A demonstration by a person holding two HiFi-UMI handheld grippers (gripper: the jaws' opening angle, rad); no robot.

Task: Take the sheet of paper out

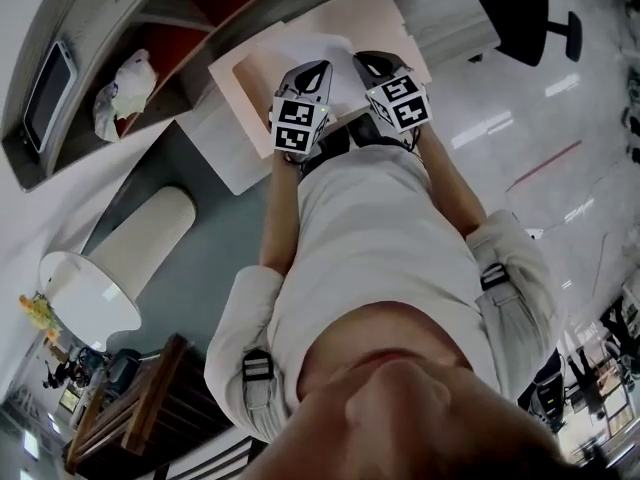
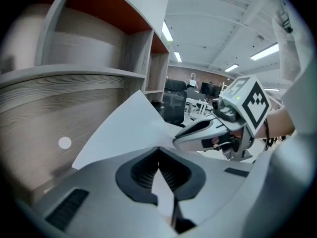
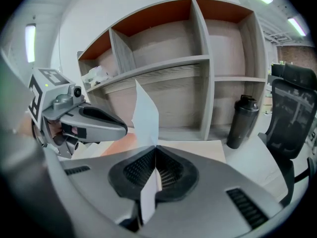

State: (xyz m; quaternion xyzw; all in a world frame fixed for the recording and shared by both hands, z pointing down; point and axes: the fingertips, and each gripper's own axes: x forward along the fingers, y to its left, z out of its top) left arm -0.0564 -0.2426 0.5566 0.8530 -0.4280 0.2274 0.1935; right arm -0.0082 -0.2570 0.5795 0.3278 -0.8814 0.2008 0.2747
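A white sheet of paper (image 1: 296, 50) is held up over a peach folder (image 1: 385, 13) on the desk. Both grippers pinch its near edge side by side. My left gripper (image 2: 158, 148) is shut on the sheet (image 2: 130, 130), which rises from between its jaws toward the shelf. My right gripper (image 3: 156, 147) is also shut on the sheet (image 3: 146, 115), seen here edge-on and standing upright. Each gripper shows in the other's view: the right gripper (image 2: 210, 133) to the right, the left gripper (image 3: 84, 120) to the left.
A wooden shelf unit (image 3: 198, 63) with orange backing stands right behind the desk; a crumpled plastic bag (image 1: 125, 88) lies in one compartment. A black bottle (image 3: 241, 120) stands on the desk at right, with a black office chair (image 3: 292, 113) beyond. A white lamp (image 1: 110, 278) sits lower left.
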